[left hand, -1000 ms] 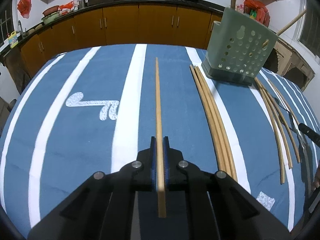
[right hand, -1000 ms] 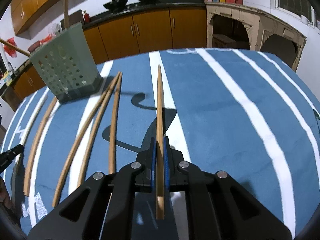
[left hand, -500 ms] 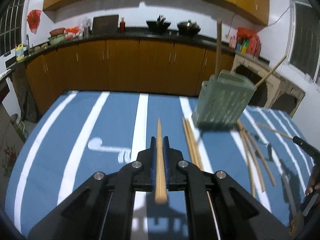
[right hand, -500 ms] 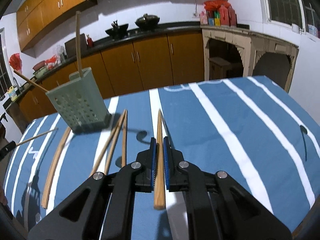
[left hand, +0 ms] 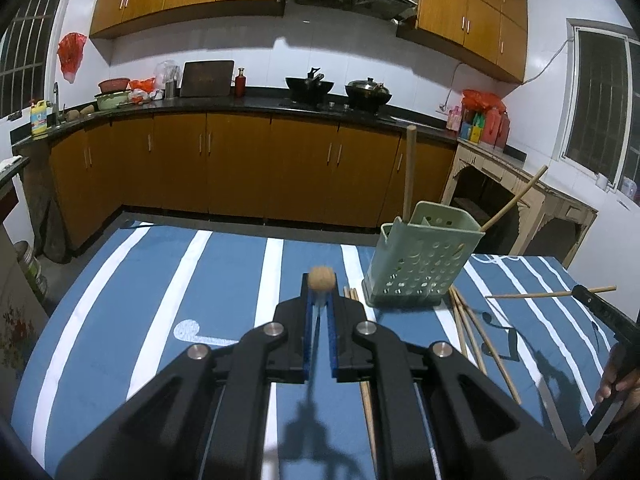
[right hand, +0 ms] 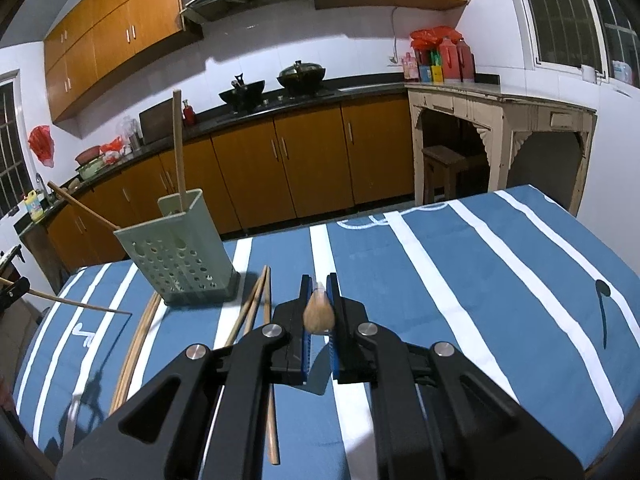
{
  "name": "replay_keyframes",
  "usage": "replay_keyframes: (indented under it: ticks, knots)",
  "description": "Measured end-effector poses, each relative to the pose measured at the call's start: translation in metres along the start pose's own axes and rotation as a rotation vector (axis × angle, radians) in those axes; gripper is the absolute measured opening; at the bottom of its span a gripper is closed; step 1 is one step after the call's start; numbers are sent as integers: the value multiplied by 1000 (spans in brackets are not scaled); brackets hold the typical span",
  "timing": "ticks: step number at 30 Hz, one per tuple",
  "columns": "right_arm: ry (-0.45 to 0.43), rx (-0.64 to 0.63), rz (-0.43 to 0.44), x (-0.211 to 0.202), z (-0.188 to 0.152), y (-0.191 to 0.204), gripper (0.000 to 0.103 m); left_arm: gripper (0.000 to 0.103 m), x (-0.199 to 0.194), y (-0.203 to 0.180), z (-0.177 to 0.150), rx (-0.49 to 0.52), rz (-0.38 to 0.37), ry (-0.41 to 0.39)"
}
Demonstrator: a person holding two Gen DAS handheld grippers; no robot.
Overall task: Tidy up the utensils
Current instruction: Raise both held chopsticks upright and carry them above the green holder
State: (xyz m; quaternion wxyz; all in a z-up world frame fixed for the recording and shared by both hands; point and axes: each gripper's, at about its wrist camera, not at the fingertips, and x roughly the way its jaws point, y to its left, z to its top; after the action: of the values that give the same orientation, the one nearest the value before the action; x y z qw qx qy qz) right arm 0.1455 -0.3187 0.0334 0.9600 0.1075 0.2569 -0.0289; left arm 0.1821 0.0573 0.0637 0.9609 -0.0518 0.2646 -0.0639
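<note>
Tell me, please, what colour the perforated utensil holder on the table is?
Pale green; the holder shows best in the right wrist view.

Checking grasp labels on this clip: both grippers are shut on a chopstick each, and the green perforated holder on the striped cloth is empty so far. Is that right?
Not quite. The green holder is not empty: two chopsticks already stand in it, one upright, one leaning out, as the right wrist view shows. The rest holds: the left gripper and right gripper are each shut on a chopstick.
</note>
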Motion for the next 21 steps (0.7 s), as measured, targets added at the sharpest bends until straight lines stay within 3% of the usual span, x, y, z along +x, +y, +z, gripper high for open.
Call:
replay_keyframes:
  ticks: [11, 21]
  knots:
    - [-84, -19, 119, -28, 40, 22, 8, 8, -19, -15, 24, 30, -58, -42]
    - [-276, -38, 274, -69, 93, 66, 8, 8, -49, -61, 72, 83, -164, -172]
